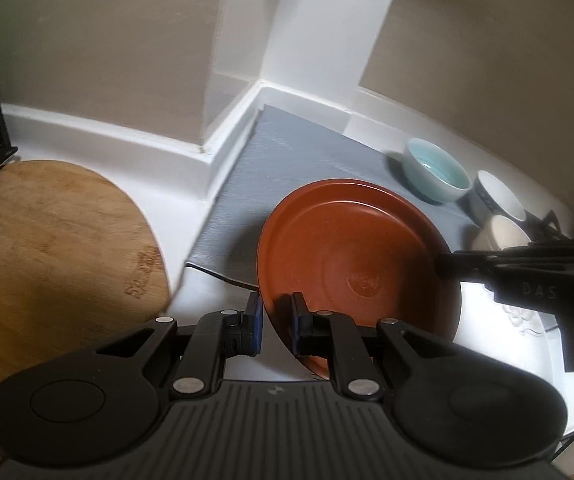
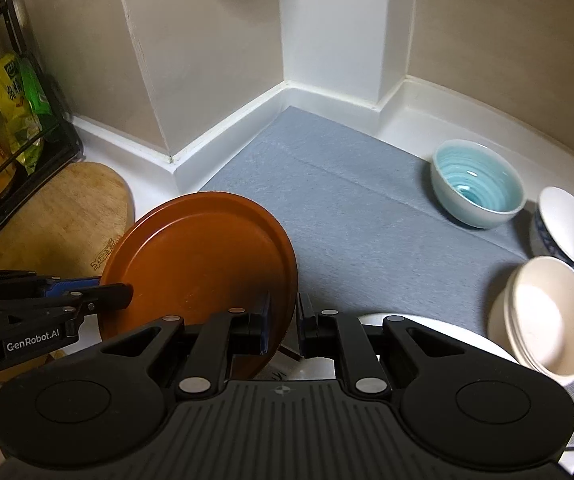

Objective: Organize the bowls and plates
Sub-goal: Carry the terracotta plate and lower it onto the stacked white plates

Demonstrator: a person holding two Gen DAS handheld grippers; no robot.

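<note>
Your jaws on both the left gripper (image 1: 277, 320) and right gripper (image 2: 285, 322) pinch opposite rims of the brown plate (image 1: 351, 256), tilted above the grey mat (image 2: 347, 200), probably for steadiness; bowls (image 2: 477, 182) wait beside.

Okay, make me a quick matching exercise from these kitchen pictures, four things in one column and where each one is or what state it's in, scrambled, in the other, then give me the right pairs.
Things
1. brown plate
2. light blue bowl
3. cream bowls
4. wooden cutting board

Places or states
A. stacked inside one another at the mat's near right edge
B. lying flat on the white counter, left of the grey mat
C. tilted up, pinched at its rim by both the left claw and the right claw
D. standing alone on the mat, far right

Pairs: 1-C, 2-D, 3-A, 4-B
</note>
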